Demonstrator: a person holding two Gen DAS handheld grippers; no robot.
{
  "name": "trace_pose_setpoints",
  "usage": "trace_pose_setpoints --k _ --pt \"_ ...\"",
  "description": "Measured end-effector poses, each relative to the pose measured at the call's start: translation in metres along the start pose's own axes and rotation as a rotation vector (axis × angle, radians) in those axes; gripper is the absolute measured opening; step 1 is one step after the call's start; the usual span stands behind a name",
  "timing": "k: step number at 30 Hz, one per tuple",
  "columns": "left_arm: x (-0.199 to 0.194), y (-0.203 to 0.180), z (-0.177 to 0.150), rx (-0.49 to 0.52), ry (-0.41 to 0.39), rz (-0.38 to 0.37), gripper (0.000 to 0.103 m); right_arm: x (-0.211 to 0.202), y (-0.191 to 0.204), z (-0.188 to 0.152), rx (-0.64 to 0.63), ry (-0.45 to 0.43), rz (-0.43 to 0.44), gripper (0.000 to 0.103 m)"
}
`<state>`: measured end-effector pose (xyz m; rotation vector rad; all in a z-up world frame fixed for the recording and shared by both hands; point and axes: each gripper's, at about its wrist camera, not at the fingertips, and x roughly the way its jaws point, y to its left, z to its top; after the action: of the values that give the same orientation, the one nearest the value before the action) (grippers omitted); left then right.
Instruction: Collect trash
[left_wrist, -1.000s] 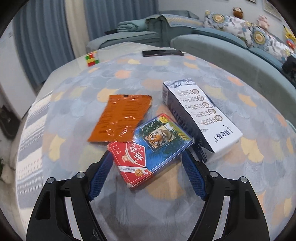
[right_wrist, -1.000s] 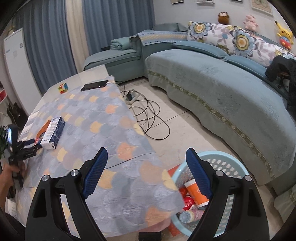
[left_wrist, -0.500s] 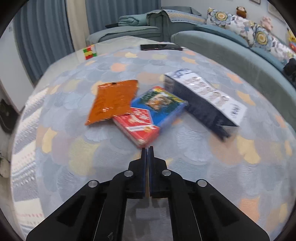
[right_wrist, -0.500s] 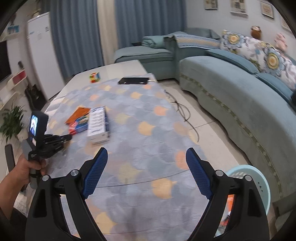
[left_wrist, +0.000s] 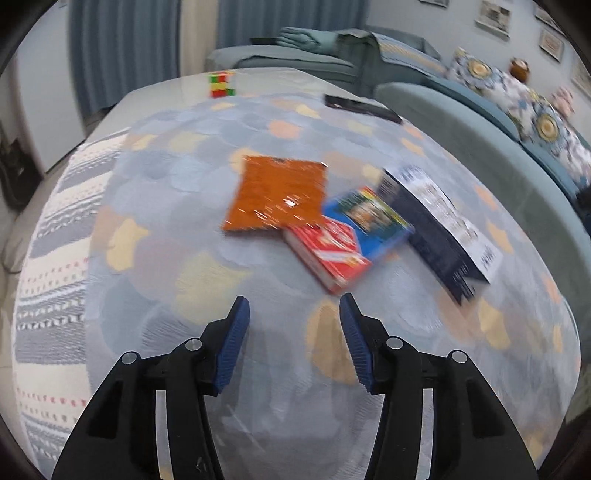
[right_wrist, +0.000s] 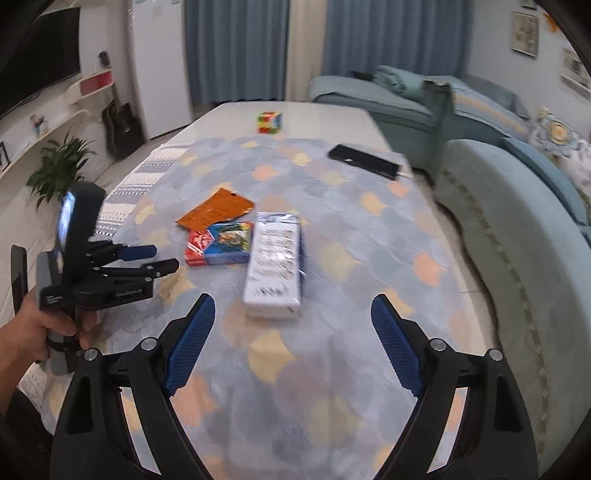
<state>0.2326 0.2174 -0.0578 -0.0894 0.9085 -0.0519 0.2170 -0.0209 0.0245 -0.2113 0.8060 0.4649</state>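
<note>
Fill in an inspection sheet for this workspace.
Surface: table under a patterned cloth.
Job's things: orange wrapper, red-and-blue box and white carton clustered mid-table; the wrapper's edge overlaps the box.
Clutter: puzzle cube, black flat device at the far end.
Grippers: left gripper empty, jaws opening, short of the box; right gripper open, empty.
Cables: nothing seen.
Surroundings: sofa, curtains, plant, guitar.
</note>
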Motion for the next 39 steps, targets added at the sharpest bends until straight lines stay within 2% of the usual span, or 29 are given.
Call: trace_pose_setpoints --k 4,6,9,12,14,17,19,22,24,25,26,27,28,29,30,32,35,39 --pt "-0.001 0.019 0.008 -0.053 -0.033 0.034 0.053 0.036 0.011 0.004 -0.012 0.058 0.018 0.082" --pt "0.002 0.026 0.013 -0.076 -0.037 0.033 0.054 0.051 0.019 0.005 -0.077 0.064 0.002 0.082" --pt "0.01 0.028 0.022 -0.07 -0.029 0.028 0.054 0.075 0.019 0.003 -0.104 0.086 0.01 0.082" --pt "0.018 0.021 0.035 -0.081 -0.034 0.008 0.054 0.095 0.017 -0.002 -0.09 0.119 0.034 0.082" --pt "0.022 0.016 0.045 -0.101 -0.048 -0.015 0.059 0.102 0.018 -0.003 -0.084 0.126 0.034 0.082" --pt "0.035 0.009 0.058 -0.091 -0.053 0.01 0.063 0.113 0.021 0.0 -0.077 0.124 0.012 0.082" --pt "0.052 0.009 0.065 -0.103 -0.028 0.025 0.063 0.121 0.019 0.001 -0.057 0.13 -0.001 0.082" --pt "0.067 0.012 0.069 -0.131 -0.018 0.024 0.069 0.134 0.009 0.002 0.006 0.166 -0.003 0.082" --pt "0.074 0.008 0.073 -0.12 -0.015 0.045 0.07 0.142 0.001 0.001 0.042 0.191 -0.006 0.082" --pt "0.075 0.005 0.075 -0.108 -0.012 0.053 0.068 0.142 -0.002 0.001 0.044 0.181 -0.005 0.079" --pt "0.075 0.003 0.075 -0.097 -0.012 0.048 0.055 0.142 -0.002 0.001 0.038 0.178 -0.011 0.076" --pt "0.075 0.0 0.075 -0.083 -0.014 0.048 0.048 0.141 -0.003 0.002 0.032 0.171 -0.011 0.066" --pt "0.075 -0.001 0.076 -0.072 -0.014 0.051 0.036 0.141 -0.004 0.003 0.03 0.17 -0.009 0.056" --pt "0.075 -0.002 0.076 -0.062 -0.012 0.057 0.016 0.141 -0.005 0.004 0.032 0.173 -0.013 0.055" --pt "0.075 -0.003 0.075 -0.052 -0.003 0.074 0.007 0.14 -0.006 0.005 0.039 0.18 -0.016 0.055" --pt "0.072 0.0 0.074 -0.05 -0.001 0.085 0.001 0.14 -0.01 0.006 0.054 0.186 -0.014 0.055" --pt "0.061 0.006 0.072 -0.067 -0.015 0.078 0.001 0.131 -0.017 0.011 0.079 0.161 -0.016 0.055" --pt "0.032 0.012 0.072 -0.09 -0.074 0.052 0.001 0.11 -0.025 0.018 0.1 0.105 -0.004 0.055"
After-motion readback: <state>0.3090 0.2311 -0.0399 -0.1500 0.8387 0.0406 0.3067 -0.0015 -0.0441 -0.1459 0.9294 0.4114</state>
